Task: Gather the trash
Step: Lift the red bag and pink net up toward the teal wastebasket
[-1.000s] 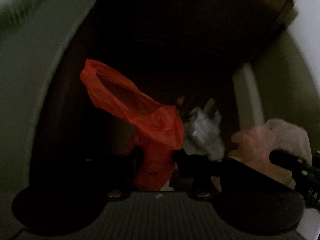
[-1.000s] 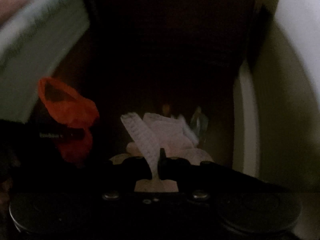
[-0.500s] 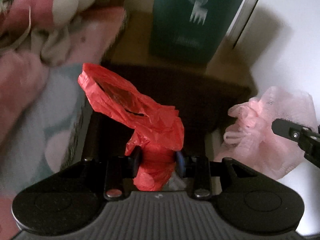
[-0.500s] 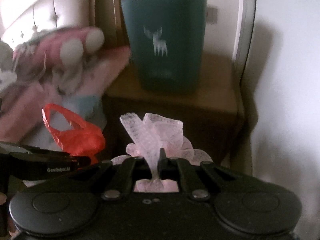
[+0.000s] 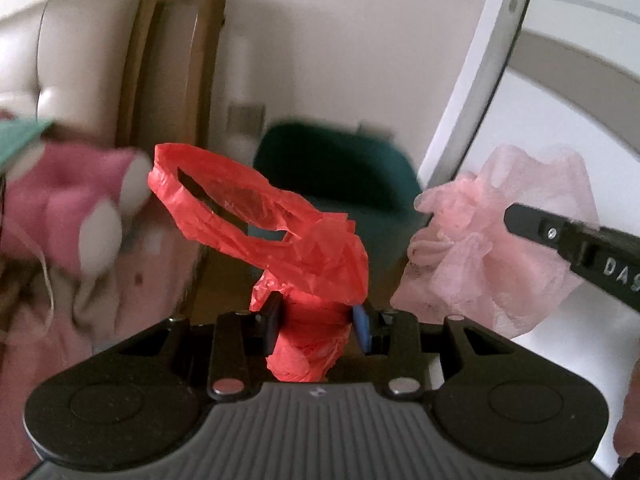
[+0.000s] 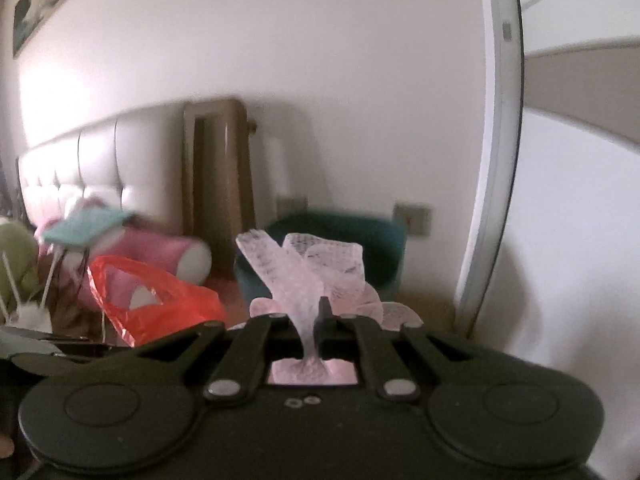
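The left tongs (image 5: pixel 316 322) are clenched on the bunched neck of a red plastic bag (image 5: pixel 280 232), whose handle loops stand up and lean away to the left above the pads. The right tongs (image 6: pixel 316 320) are pinched almost fully together on a twisted strip of a pink mesh bag (image 6: pixel 312 276), and the rest of that mesh fans out above and behind the pads. From the left tongs' side the pink mesh bag (image 5: pixel 500 248) hangs just to the right of the red one, with the right tongs' black finger (image 5: pixel 560 240) lying across it; the two bags are close but not touching.

Beyond both bundles stands a dark teal bin (image 6: pixel 360 248), its open rim showing between the bags and the wall. To its left a tall wooden frame (image 5: pixel 176 80) leans beside a padded white headboard (image 6: pixel 88 168). A bed piled with pink soft toys (image 5: pixel 60 208) and a teal cloth (image 6: pixel 84 224) crowds the left side, close to the red bag's loops. On the right a pale door edge (image 6: pixel 496 160) curves down past the mesh bag, and a wall socket (image 6: pixel 412 220) sits just beside the bin.
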A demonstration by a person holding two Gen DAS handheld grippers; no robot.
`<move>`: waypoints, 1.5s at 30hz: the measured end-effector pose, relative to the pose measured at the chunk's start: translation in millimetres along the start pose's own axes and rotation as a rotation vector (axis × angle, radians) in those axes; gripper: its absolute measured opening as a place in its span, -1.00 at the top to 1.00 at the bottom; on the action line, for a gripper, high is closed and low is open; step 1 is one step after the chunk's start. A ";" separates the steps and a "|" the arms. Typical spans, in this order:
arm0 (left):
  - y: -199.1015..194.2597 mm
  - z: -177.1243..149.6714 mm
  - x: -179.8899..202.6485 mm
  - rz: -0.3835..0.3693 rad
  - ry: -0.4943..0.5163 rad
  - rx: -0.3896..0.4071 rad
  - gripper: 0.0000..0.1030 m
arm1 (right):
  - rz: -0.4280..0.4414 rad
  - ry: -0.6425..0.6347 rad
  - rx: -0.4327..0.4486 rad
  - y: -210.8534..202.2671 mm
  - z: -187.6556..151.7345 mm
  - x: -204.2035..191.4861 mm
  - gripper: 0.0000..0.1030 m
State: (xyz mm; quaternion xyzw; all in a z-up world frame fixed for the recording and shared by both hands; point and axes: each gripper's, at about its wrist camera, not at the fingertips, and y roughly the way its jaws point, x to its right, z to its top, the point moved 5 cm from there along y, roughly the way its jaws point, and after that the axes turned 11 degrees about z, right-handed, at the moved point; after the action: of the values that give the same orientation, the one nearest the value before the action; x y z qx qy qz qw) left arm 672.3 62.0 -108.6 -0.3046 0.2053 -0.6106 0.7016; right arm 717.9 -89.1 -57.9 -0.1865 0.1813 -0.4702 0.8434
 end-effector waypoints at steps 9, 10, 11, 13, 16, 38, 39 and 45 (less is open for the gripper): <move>38.1 96.2 11.8 -0.084 0.008 0.061 0.31 | -0.062 -0.019 -0.002 61.9 52.8 21.3 0.94; 47.5 102.3 12.8 -0.094 0.001 0.058 0.31 | -0.070 -0.014 -0.005 67.7 56.9 25.1 0.94; 56.1 109.3 14.2 -0.111 -0.003 0.053 0.31 | -0.075 -0.006 -0.006 72.1 56.8 26.9 0.94; 74.4 119.5 17.6 -0.120 -0.003 0.044 0.31 | -0.087 0.015 -0.014 88.4 58.4 32.1 0.94; 100.6 129.3 20.5 -0.128 -0.002 0.034 0.31 | -0.098 0.064 -0.016 110.4 55.0 39.2 0.94; 194.5 95.1 45.4 -0.067 0.192 -0.175 0.28 | -0.135 0.095 -0.225 168.1 -5.3 70.3 0.64; 195.1 93.5 45.5 -0.058 0.199 -0.176 0.25 | -0.135 0.097 -0.228 167.6 -6.0 71.5 0.61; 187.6 93.5 41.7 -0.032 0.187 -0.140 -0.25 | -0.115 0.108 -0.221 158.8 -5.1 74.6 0.49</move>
State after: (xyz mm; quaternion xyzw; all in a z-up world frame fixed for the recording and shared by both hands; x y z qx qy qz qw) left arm 878.4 50.4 -164.1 -0.2979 0.3068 -0.6318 0.6465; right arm 867.3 -76.5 -149.0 -0.2627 0.2663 -0.5043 0.7783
